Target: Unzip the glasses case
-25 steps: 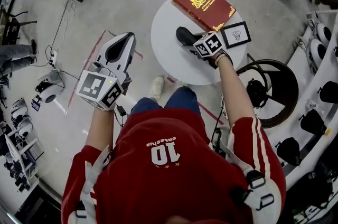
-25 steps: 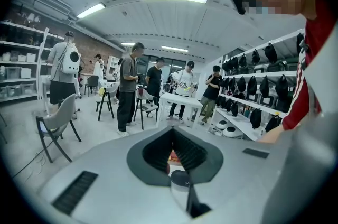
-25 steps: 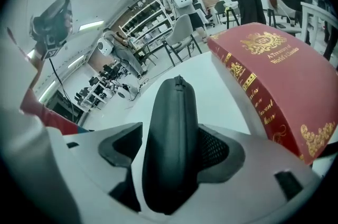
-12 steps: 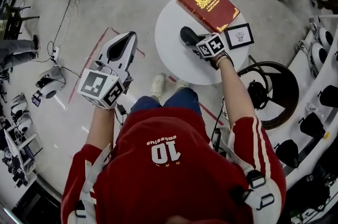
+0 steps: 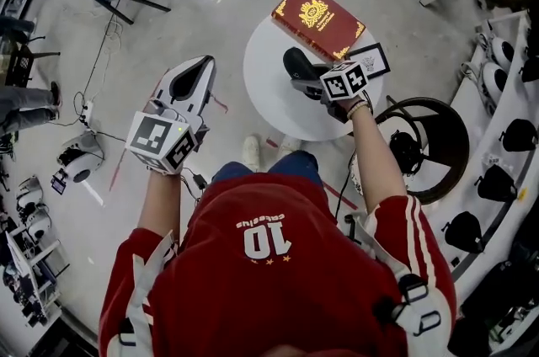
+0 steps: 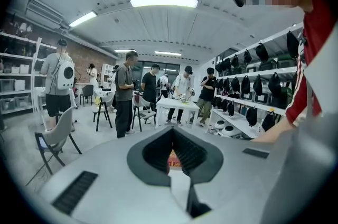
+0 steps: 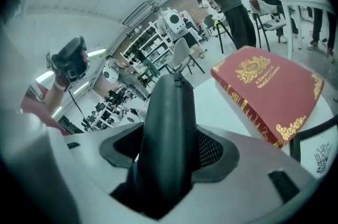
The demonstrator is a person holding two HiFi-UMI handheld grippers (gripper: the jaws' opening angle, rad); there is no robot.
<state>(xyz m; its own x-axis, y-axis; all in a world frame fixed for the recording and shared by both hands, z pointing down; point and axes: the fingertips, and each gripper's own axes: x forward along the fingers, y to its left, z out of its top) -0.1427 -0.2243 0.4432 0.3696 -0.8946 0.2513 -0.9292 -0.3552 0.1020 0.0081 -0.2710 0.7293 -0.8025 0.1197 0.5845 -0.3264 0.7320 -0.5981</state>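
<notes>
The black glasses case (image 5: 296, 63) hangs above the round white table (image 5: 269, 98), and my right gripper (image 5: 310, 79) is shut on it. In the right gripper view the case (image 7: 168, 128) stands up between the jaws and fills the gap; its zip does not show clearly. My left gripper (image 5: 200, 71) is out over the floor, left of the table and well apart from the case. Its jaws (image 6: 171, 139) are shut with nothing in them.
A red book with gold print (image 5: 316, 17) lies at the table's far edge, with a small framed picture (image 5: 375, 59) beside it. A black ring-shaped stand (image 5: 431, 136) sits right of the table. Shelves of dark gear line the right wall. Several people (image 6: 124, 92) stand ahead.
My right gripper has lifted the glasses case higher above the table. The left gripper has risen a little.
</notes>
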